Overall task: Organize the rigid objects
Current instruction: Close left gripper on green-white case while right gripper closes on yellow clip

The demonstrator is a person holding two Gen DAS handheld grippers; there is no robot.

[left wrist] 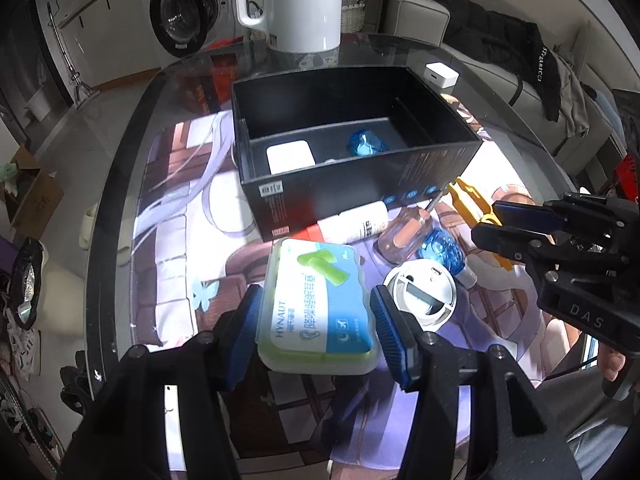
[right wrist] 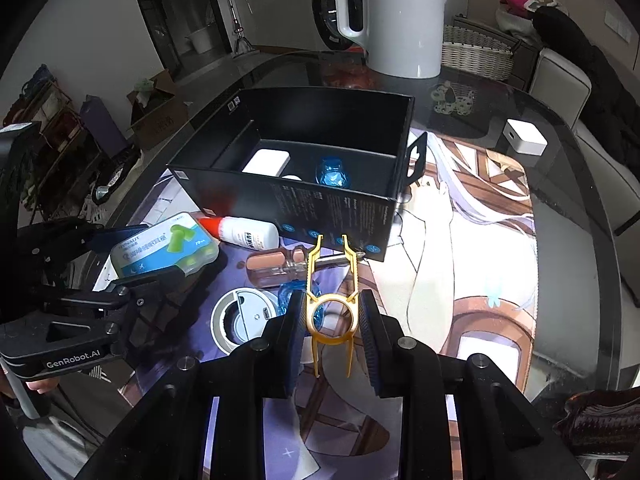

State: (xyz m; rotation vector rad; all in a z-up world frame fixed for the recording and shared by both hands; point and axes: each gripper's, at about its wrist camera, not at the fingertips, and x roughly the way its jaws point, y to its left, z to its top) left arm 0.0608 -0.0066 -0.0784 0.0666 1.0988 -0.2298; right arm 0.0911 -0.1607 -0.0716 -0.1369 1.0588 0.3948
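Holding the earplug case (left wrist: 316, 304) across its short sides, left tool (left wrist: 316, 336) keeps its long axis aimed at the black box (left wrist: 360, 184); right tool (right wrist: 330, 336) pinches a yellow plastic clip (right wrist: 330, 300), prongs boxward, above the tabletop (right wrist: 560, 240).

Black hand-held gripper (left wrist: 316, 320), blue ribbed pads (left wrist: 386, 322).

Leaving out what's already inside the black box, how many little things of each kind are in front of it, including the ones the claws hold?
Earplug case: 1
Yellow plastic tool: 1
White bottle with red cap: 1
Screwdriver: 1
Blue glassy piece: 1
White round disc: 1
Total: 6
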